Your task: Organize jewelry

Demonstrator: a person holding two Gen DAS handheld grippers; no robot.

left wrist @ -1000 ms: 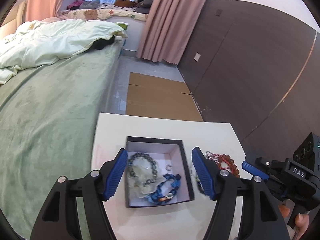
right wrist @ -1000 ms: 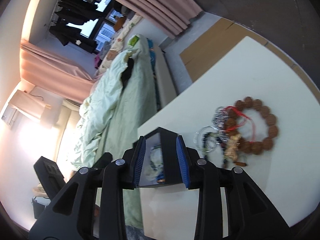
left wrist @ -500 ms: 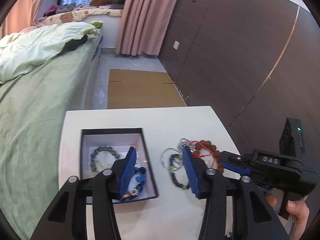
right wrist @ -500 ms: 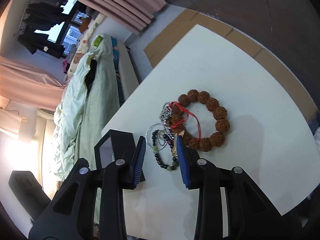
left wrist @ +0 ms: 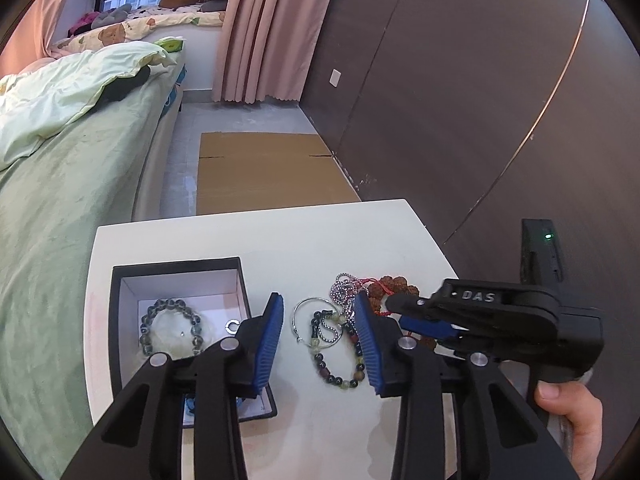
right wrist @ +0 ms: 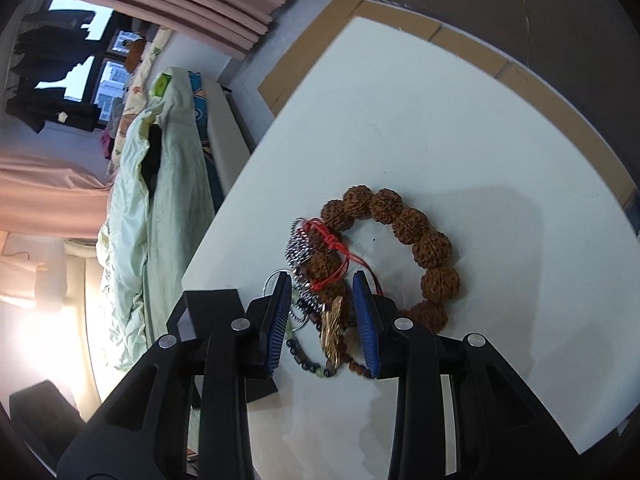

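Observation:
A black box [left wrist: 120, 308] with a white lining sits on the white table [left wrist: 280, 240] and holds a grey bead bracelet [left wrist: 170, 330], a small ring and a blue bracelet. Right of it lies a tangle: a silver hoop [left wrist: 308, 318], a dark bead bracelet [left wrist: 334, 364], a silver chain [right wrist: 298, 246], a gold charm [right wrist: 332, 330] and a big brown seed-bead bracelet [right wrist: 404, 236] with red cord. My left gripper [left wrist: 319, 344] is open over the dark bead bracelet. My right gripper [right wrist: 323, 320] is open, straddling the gold charm and chain; it also shows in the left wrist view [left wrist: 424, 316].
A bed with a green cover [left wrist: 60, 200] runs along the table's left side. Flat cardboard [left wrist: 264, 172] lies on the floor beyond the table. A dark wood wall [left wrist: 460, 100] stands to the right. The table's far half [right wrist: 440, 100] is bare.
My left gripper has moved right from over the box to over the loose jewelry and narrowed. My right gripper has moved in over the tangle, its fingers now around the gold charm.

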